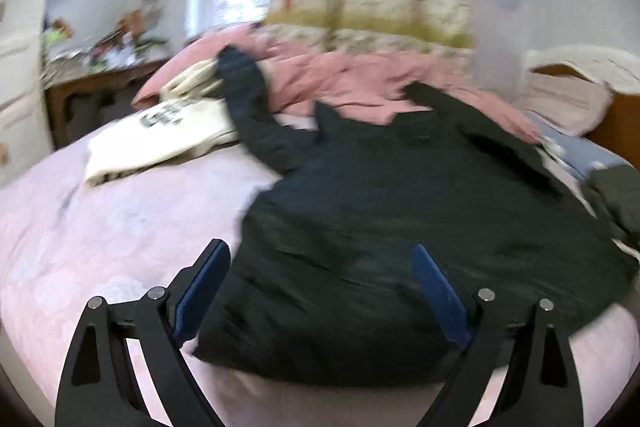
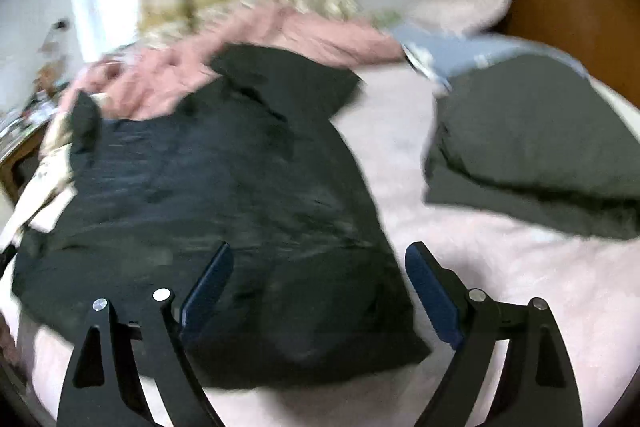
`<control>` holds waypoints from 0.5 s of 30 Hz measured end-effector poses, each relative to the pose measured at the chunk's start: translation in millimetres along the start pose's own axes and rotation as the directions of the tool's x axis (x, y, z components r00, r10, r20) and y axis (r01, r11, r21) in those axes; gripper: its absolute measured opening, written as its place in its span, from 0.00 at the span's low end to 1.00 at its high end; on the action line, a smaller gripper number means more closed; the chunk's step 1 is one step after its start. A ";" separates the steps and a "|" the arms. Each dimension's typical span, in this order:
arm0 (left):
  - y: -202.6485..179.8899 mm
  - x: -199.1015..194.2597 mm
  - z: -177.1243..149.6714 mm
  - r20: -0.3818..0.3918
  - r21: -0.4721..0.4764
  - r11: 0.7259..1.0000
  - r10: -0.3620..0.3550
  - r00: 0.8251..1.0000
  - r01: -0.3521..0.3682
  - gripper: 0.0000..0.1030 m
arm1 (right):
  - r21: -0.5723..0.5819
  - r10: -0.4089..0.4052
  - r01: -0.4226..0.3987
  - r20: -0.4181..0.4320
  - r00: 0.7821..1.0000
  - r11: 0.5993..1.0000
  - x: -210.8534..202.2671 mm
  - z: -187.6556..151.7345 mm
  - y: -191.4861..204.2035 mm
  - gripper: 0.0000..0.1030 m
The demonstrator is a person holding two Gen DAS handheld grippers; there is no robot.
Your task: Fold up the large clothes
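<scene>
Two grippers, both with fingers spread apart and holding nothing. My left gripper (image 1: 322, 291) hangs over the near hem of the black top (image 1: 400, 219), which lies spread flat on the pink bed (image 1: 100, 227), sleeves toward the far side. My right gripper (image 2: 320, 291) hangs over its near right corner. White garment (image 1: 168, 135) far left; grey folded garment (image 2: 536, 147) right, apart from the top. Frames blurred.
</scene>
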State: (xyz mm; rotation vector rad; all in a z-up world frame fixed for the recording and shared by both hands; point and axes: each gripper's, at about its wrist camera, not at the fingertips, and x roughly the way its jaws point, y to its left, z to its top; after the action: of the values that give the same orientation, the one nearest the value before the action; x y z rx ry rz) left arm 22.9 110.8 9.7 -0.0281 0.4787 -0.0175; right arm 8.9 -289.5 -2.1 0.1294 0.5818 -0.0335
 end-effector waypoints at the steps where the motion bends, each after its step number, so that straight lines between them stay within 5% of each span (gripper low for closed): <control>1: -8.7 -1.3 -3.6 -0.013 0.027 1.000 -0.003 1.000 0.004 0.91 | -0.038 0.021 -0.021 -0.002 1.000 0.999 -2.5 -2.8 9.1 0.87; 3: -28.1 5.7 -13.1 -0.066 0.103 0.994 0.031 0.997 -0.024 0.91 | -0.133 0.030 -0.036 -0.045 0.999 0.990 1.9 -11.7 33.1 0.87; 7: -43.5 33.0 -34.0 -0.226 0.208 0.973 0.145 0.963 -0.098 0.92 | -0.262 -0.130 0.086 -0.156 0.979 0.961 31.7 -33.5 58.6 0.87; 10: -37.9 31.6 -38.8 -0.253 0.167 0.980 0.147 0.956 -0.107 0.93 | -0.237 -0.139 0.099 -0.158 0.977 0.966 24.0 -37.1 59.4 0.88; 15: -11.9 34.4 -38.5 -0.316 0.005 0.998 0.068 0.946 -0.070 0.99 | -0.066 -0.026 0.012 -0.215 0.976 0.998 18.4 -44.7 32.7 0.89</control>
State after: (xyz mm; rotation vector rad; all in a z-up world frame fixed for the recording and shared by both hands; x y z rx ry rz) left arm 35.7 97.2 -39.9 -0.0141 0.8005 0.0488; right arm 2.1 -251.2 -45.5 0.0654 0.8010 -0.0196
